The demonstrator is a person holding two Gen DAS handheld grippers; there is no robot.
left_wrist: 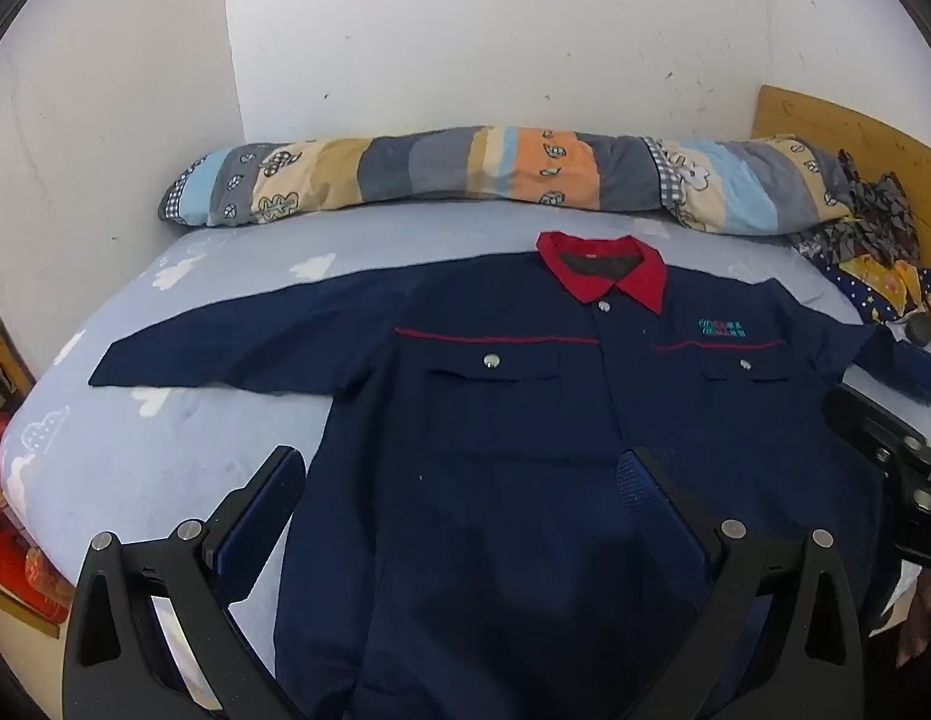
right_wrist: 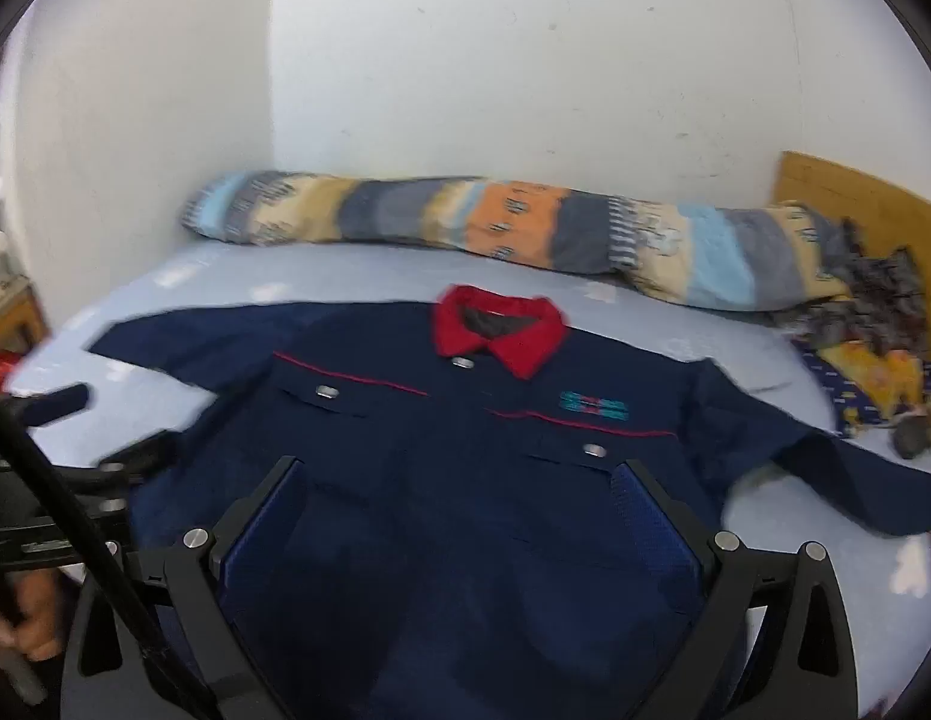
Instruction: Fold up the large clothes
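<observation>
Looking along the left gripper [left_wrist: 465, 477], we find it wide open and empty above the navy jacket [left_wrist: 525, 420] spread flat on the bed [left_wrist: 165, 450], while the right gripper [right_wrist: 465, 489], equally open and empty, hovers over the jacket's [right_wrist: 465, 450] front.

Both wrist views face the wall (low, close), sharing the jacket [left_wrist: 525, 420].

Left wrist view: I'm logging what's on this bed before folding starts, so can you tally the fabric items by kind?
Navy work shirt with red collar, spread flat: 1
Striped patterned bolster pillow along the wall: 1
Crumpled heap of patterned clothes at the right edge: 1
Light blue cloud-print bedsheet: 1
Total: 4
</observation>
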